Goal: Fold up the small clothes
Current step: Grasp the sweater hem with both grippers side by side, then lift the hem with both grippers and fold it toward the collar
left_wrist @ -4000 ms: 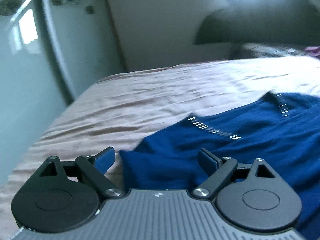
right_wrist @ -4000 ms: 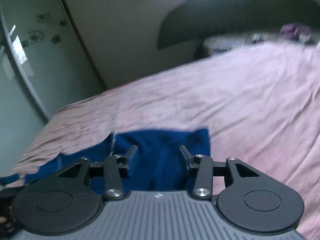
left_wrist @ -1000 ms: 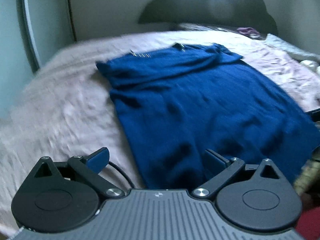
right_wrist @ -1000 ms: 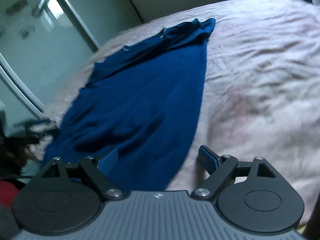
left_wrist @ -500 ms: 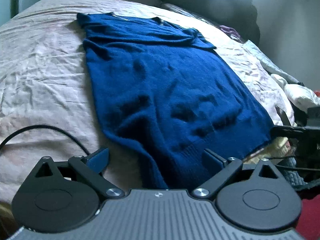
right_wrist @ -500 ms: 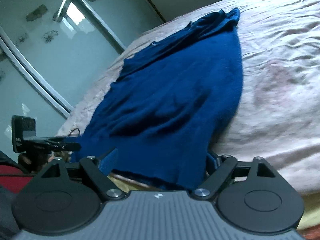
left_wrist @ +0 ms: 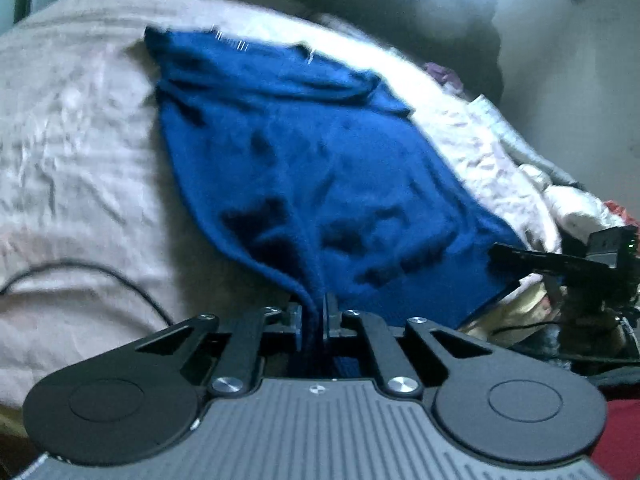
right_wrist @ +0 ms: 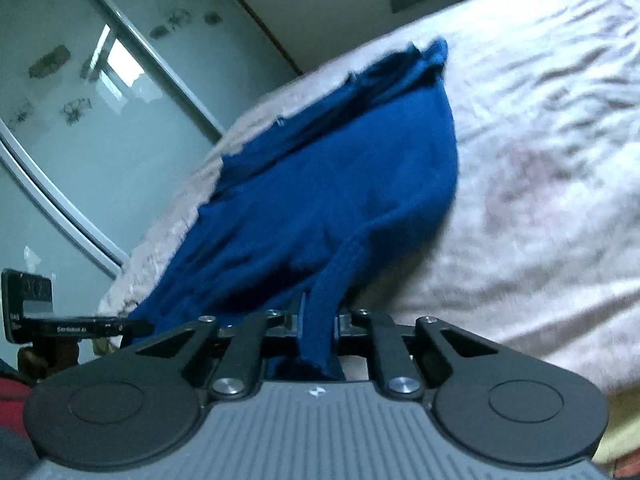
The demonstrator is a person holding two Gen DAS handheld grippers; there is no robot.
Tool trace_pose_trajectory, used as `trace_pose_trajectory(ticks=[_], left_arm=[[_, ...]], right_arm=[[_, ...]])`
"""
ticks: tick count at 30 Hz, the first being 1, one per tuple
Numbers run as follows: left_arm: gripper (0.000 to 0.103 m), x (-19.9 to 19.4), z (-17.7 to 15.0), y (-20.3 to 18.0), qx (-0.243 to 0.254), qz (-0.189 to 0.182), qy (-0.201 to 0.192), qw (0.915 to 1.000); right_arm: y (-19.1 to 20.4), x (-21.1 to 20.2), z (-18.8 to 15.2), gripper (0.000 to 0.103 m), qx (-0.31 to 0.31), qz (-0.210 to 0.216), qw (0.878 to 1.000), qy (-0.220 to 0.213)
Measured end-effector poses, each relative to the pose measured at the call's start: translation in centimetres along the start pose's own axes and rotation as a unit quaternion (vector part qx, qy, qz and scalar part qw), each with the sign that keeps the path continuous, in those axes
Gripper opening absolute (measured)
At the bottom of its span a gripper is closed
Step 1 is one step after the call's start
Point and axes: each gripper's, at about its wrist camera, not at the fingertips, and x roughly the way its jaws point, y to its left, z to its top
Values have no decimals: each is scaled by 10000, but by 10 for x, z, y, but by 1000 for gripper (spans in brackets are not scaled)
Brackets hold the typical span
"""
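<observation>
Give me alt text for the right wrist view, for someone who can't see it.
The right tool pinches the near hem of a blue sweater, its jaws closing on the fabric. The sweater lies spread on a pale bed sheet; the left tool shows at far left.

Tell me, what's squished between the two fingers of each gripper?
The blue sweater: its near hem is pinched in the closing left gripper and right gripper, as each wrist view shows.

Blue sweater [left_wrist: 312,168] on pink bed [left_wrist: 72,152]
</observation>
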Motion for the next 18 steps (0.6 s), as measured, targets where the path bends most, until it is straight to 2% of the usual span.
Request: trace_pose_trajectory(ticks=[5,10,18], left_arm=[[8,-24,14,-5,71,-256,-629,9977],[8,-33,29,-5,-90,-286,-1092,9936],[8,-40,65,15,-925,-523,-1719,9794]], right_arm=[[16,-7,14,12,-59,343,9987,-360],[22,-9,27,12,-6,718,9954,-629],[16,1,54,12,310,1024,9873,-1171]])
